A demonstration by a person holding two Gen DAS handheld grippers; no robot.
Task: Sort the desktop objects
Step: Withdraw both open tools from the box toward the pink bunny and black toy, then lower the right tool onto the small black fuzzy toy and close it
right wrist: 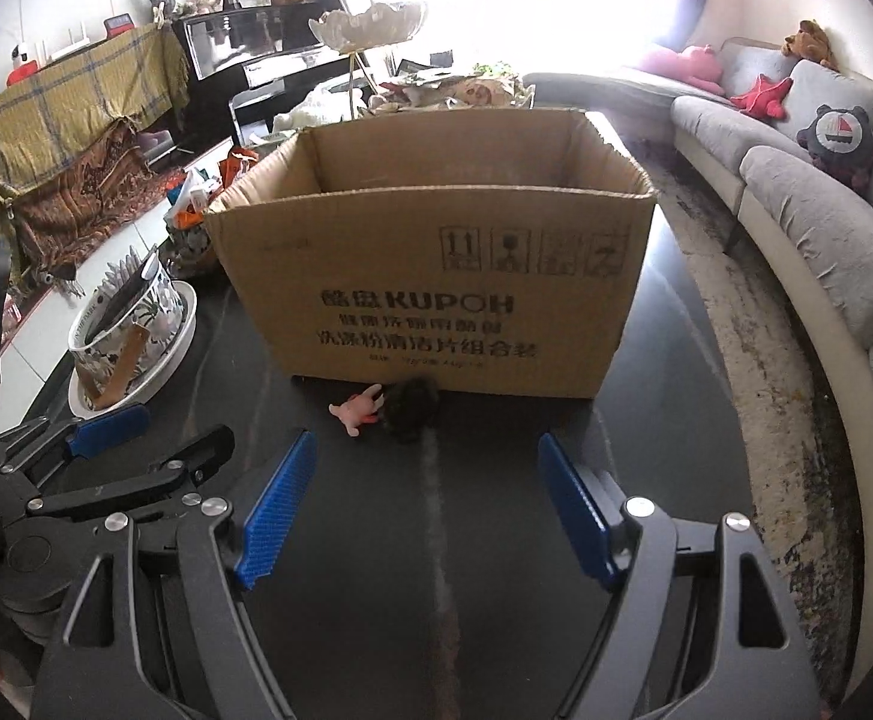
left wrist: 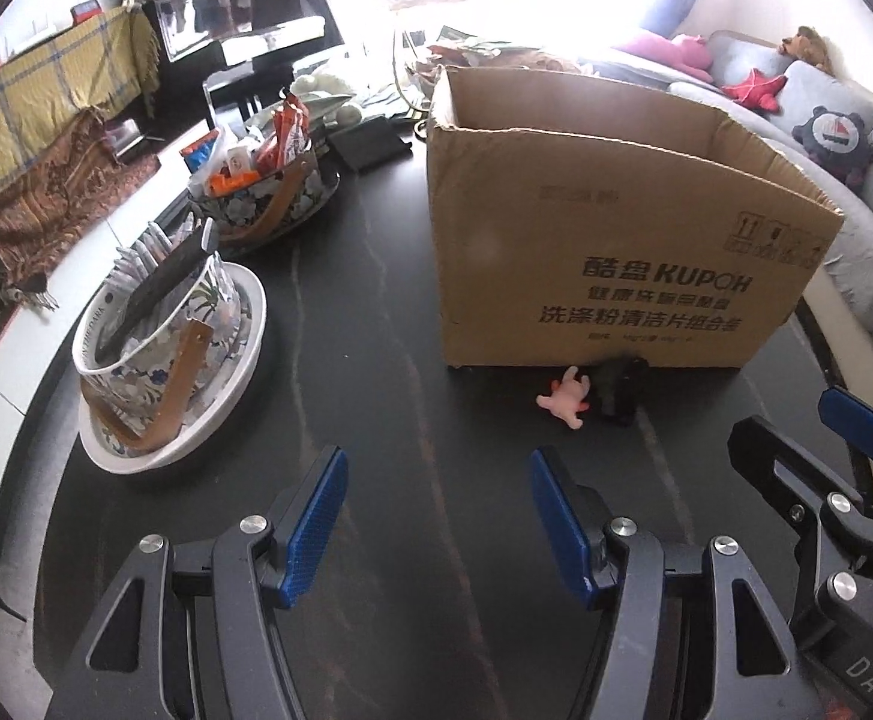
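Both the left claw (left wrist: 439,516) and right claw (right wrist: 427,510) gape wide, empty. The small pink soft-looking toy figure (right wrist: 357,408), at the right claw's 11 o'clock on the dark tabletop (right wrist: 484,540), looks light and squashy; its body suits pinching.

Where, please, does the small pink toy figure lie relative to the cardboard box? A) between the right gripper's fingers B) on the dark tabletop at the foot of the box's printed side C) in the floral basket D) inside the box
B: the pink toy figure lies on the dark tabletop at the foot of the cardboard box, beside a dark fuzzy object.

Pink toy (left wrist: 565,395) (brown box (left wrist: 586,240))
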